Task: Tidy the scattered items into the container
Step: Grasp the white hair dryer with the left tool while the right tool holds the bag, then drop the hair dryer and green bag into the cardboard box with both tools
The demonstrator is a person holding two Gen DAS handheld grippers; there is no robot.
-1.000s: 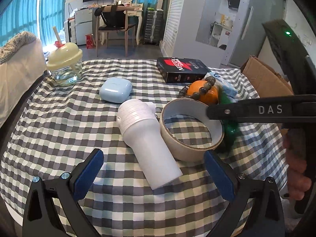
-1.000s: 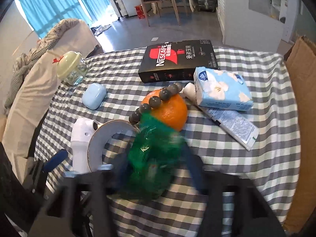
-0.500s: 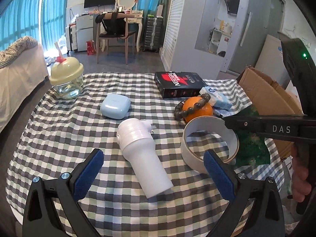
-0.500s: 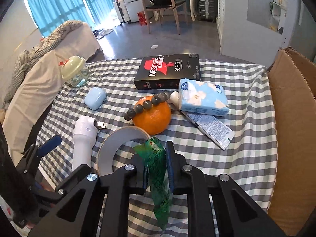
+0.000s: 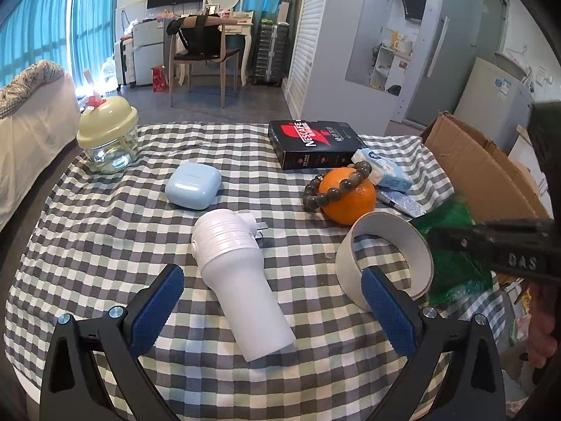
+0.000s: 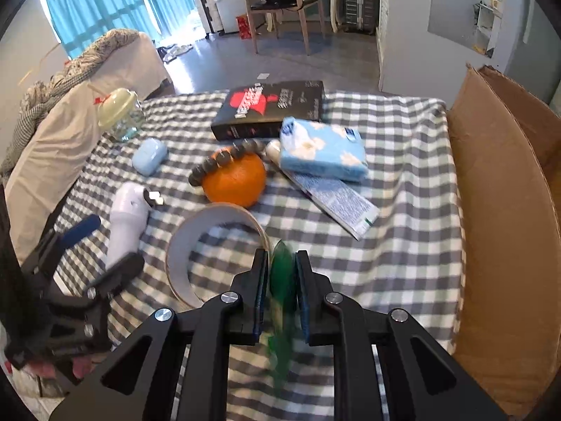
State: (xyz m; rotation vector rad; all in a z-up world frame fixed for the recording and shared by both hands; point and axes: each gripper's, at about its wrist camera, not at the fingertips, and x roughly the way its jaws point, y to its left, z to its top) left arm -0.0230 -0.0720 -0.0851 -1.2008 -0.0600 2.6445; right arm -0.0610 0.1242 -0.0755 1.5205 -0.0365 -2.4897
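Note:
My right gripper (image 6: 281, 259) is shut on a green packet (image 6: 282, 280), which hangs blurred between its pads above the checked tablecloth (image 6: 403, 245). The brown cardboard box (image 6: 501, 228) stands just to its right, beside the table. In the left wrist view the packet (image 5: 455, 270) shows at the right behind the tape roll (image 5: 382, 256). My left gripper (image 5: 271, 277) is open, its blue pads either side of a lying white bottle (image 5: 238, 273) without touching it.
On the cloth lie an orange (image 6: 235, 182) with a bead bracelet (image 6: 224, 158), a blue tissue pack (image 6: 322, 151), a tube (image 6: 333, 203), a black Nescafe box (image 6: 273, 108), a pale blue case (image 5: 193, 189) and a lidded glass jar (image 5: 108, 140).
My right gripper closed on the green packet, lifted it off the cloth beside the tape roll and carried it right, closer to the cardboard box. The left gripper stays open.

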